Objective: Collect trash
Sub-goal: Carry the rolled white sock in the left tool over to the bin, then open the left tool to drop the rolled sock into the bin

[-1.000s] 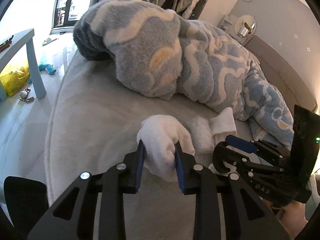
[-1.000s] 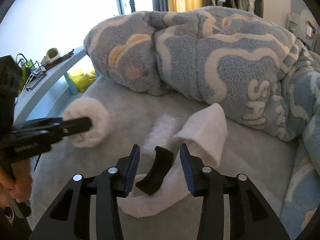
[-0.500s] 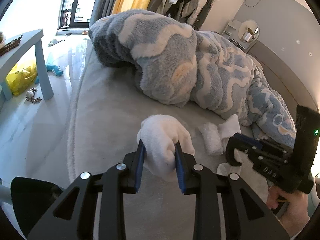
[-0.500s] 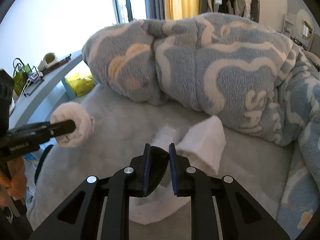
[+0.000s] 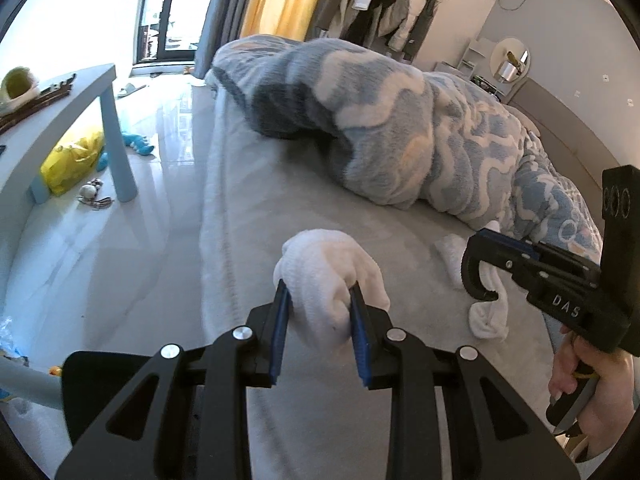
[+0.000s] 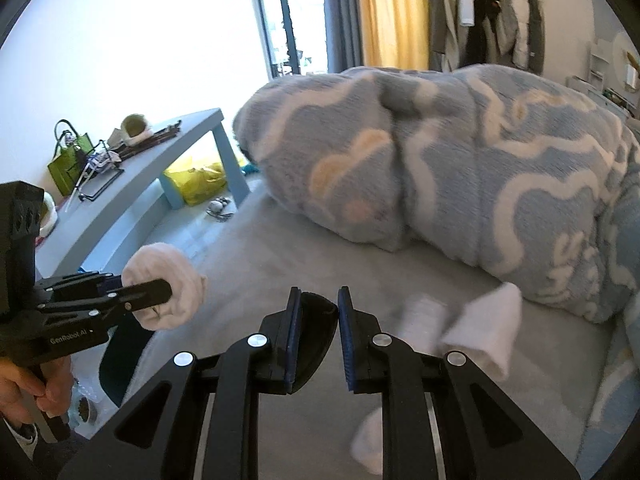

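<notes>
Two pieces are in hand: the left gripper (image 5: 320, 322) is clamped on a white wad (image 5: 328, 276), and the right gripper (image 6: 318, 344) has pinched a curved black piece (image 6: 314, 340) between nearly closed jaws (its jaws have just been closing on it). Left, as I judge it, are a white strip (image 6: 486, 330) and a smaller white scrap (image 6: 420, 314), both lying just ahead and to the right of the right gripper. I see no bin, so dropping everything off remains too. Both lie on a grey bed (image 5: 280, 208), with a blue fleece blanket (image 6: 460, 184) heaped beyond the fingers. A pale blue table (image 5: 72, 108) stands off to the left of both grippers, on a glossy floor (image 5: 120, 240).
</notes>
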